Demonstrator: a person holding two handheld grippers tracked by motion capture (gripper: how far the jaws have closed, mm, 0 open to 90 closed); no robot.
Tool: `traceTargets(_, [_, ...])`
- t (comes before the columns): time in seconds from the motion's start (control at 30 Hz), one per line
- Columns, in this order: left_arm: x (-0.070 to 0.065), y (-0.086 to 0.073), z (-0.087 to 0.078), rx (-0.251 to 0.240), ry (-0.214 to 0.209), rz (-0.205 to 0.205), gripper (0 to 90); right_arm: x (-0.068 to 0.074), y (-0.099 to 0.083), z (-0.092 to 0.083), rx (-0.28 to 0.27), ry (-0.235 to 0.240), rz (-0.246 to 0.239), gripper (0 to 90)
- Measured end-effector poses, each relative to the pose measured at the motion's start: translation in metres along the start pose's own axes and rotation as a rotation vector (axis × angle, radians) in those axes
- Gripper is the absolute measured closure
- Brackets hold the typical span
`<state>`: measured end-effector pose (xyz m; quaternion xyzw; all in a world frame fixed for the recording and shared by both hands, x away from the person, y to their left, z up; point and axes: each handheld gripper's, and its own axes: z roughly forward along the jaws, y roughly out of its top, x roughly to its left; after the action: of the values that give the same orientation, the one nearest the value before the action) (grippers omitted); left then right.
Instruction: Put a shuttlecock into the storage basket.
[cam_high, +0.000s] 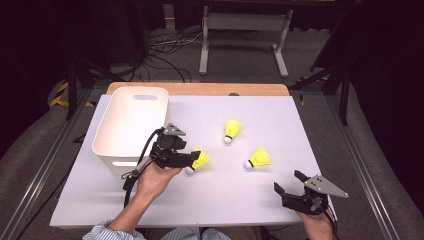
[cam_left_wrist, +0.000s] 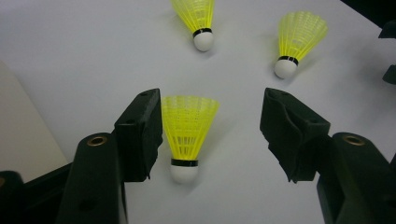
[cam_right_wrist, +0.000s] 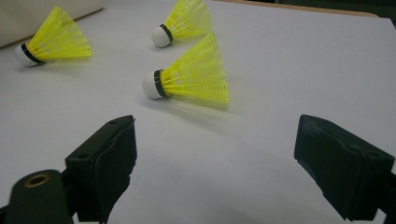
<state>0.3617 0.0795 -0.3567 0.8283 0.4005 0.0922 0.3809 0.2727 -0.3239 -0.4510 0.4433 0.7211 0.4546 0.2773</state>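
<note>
Yellow plastic shuttlecock with a white cork tip (cam_left_wrist: 189, 135) lies on the white bench (cam_high: 250, 200) between your left gripper's (cam_left_wrist: 212, 133) released fingers (cam_left_wrist: 140, 135), touching one, while your right gripper (cam_high: 291, 182) rests nearby, spread and empty.

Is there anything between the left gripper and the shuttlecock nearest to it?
Nothing visible is in the way. The nearest shuttlecock already lies between the open jaws of the left gripper, close against one jaw, with a gap to the other. The two other shuttlecocks lie farther off.
</note>
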Motion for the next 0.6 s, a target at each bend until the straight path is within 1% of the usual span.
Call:
traceTargets(0.07, [-0.002, -0.002, 0.003, 0.013, 0.006, 0.008, 39.5, 0.0, 0.0, 0.0, 0.001, -0.001, -0.004, 13.5])
traceTargets(0.27, [-0.005, -0.005, 0.01, 0.026, 0.013, 0.011, 38.9, 0.001, 0.0, 0.0, 0.001, -0.001, -0.007, 13.5])
traceTargets(0.4, [-0.008, -0.007, 0.014, 0.041, 0.03, 0.024, 39.0, 0.001, 0.0, 0.0, 0.002, 0.0, -0.008, 13.6])
traceTargets(0.53, [-0.007, -0.01, 0.019, 0.059, 0.034, 0.017, 38.9, 0.002, 0.0, 0.0, 0.002, 0.002, -0.014, 13.8])
traceTargets(0.6, [-0.007, -0.012, 0.021, 0.065, 0.043, 0.02, 38.8, 0.002, 0.0, 0.0, 0.002, 0.003, -0.014, 13.8])
